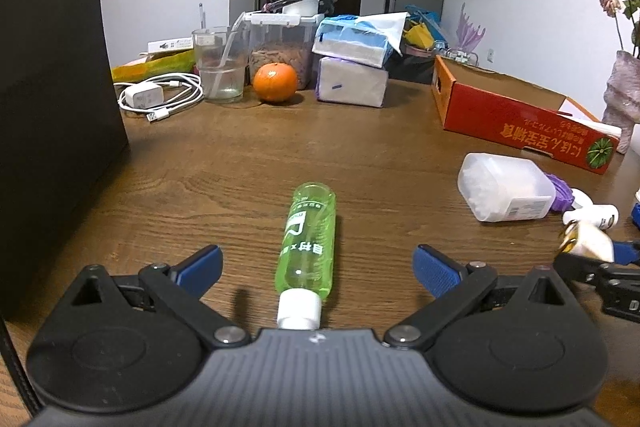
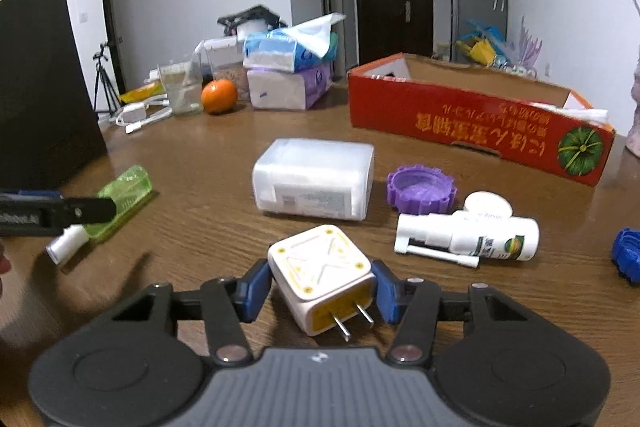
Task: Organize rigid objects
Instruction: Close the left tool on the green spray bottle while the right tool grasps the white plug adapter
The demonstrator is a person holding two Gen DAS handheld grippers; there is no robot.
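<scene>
A green bottle (image 1: 308, 247) with a white cap lies on the wooden table between the wide-open fingers of my left gripper (image 1: 318, 267), untouched by either pad. It also shows in the right wrist view (image 2: 120, 201). My right gripper (image 2: 322, 291) is shut on a white and yellow plug adapter (image 2: 324, 277), prongs pointing back at the camera; the adapter also shows in the left wrist view (image 1: 588, 241). A translucent white box (image 2: 314, 183), a purple lid (image 2: 420, 189), a white spray bottle (image 2: 468, 237) and a blue piece (image 2: 628, 259) lie on the table.
An open red cardboard box (image 2: 476, 119) stands at the right back. An orange (image 1: 275, 82), a glass (image 1: 219, 67), a white charger with cable (image 1: 156, 97), tissue packs (image 1: 352, 67) and a food container crowd the far end. A black bag (image 1: 52, 87) stands at left.
</scene>
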